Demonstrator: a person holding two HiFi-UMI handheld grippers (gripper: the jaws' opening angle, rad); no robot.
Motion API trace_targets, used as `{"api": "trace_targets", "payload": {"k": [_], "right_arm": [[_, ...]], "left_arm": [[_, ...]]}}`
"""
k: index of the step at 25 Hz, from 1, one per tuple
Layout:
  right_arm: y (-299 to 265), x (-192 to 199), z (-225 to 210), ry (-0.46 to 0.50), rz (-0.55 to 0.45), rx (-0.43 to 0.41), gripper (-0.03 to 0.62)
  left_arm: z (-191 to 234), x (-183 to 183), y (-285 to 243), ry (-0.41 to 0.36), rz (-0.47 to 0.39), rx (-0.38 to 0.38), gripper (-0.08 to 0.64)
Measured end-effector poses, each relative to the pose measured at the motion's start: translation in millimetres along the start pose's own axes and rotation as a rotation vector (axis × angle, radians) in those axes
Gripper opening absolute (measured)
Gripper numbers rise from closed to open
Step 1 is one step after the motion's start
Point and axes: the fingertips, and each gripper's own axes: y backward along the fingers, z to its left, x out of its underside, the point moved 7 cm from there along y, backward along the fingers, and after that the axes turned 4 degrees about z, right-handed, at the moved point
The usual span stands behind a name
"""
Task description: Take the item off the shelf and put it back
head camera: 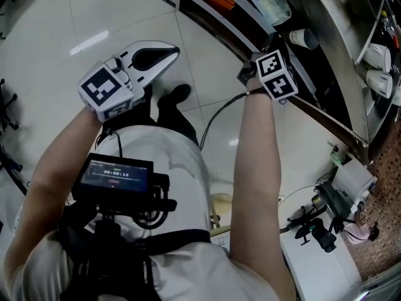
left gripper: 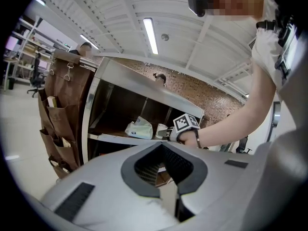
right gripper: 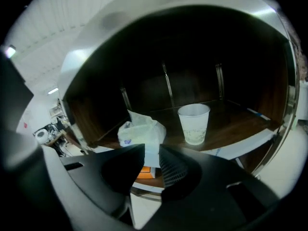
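Two grippers were in use, one in each of the person's hands. The left gripper (left gripper: pixel 161 145) was held back over the floor with its jaws closed tip to tip on nothing. The right gripper (right gripper: pixel 149 147) pointed into the shelf, its jaws a narrow gap apart and empty.

One white paper cup (right gripper: pixel 194 123) stood upright on the dark wooden shelf board (right gripper: pixel 240 124), clear of those jaws. Just beside the cup lay one soft white tissue pack (right gripper: pixel 139 131). One orange box (right gripper: pixel 142 172) sat on the level below.

The shelf unit had a pale metal frame and a dark inside. The floor (head camera: pixel 94 17) was glossy white tile. A brown hanging organiser (left gripper: pixel 60 109) with pockets hung at the unit's side, and a speckled brick wall (left gripper: pixel 211 93) rose behind it.
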Motion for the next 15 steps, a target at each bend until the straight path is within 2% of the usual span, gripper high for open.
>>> {"api": "trace_targets", "payload": {"k": [5, 10, 15], "right_arm": [[54.4, 4.1, 10.2, 0.009, -0.017, -0.088, 0.101], [110.8, 22.0, 40.4, 0.032, -0.025, -0.196, 0.100], [151.9, 24.6, 61.7, -0.030, -0.032, -0.326, 0.063]], "left_arm": [[-13.5, -13.7, -1.3, -0.014, 0.048, 0.053, 0.009], [-20.3, -11.7, 3.5, -0.061, 0.066, 0.096, 0.009], [-29.2, -20.4, 1.1, -0.095, 0.097, 0.129, 0.009]]}}
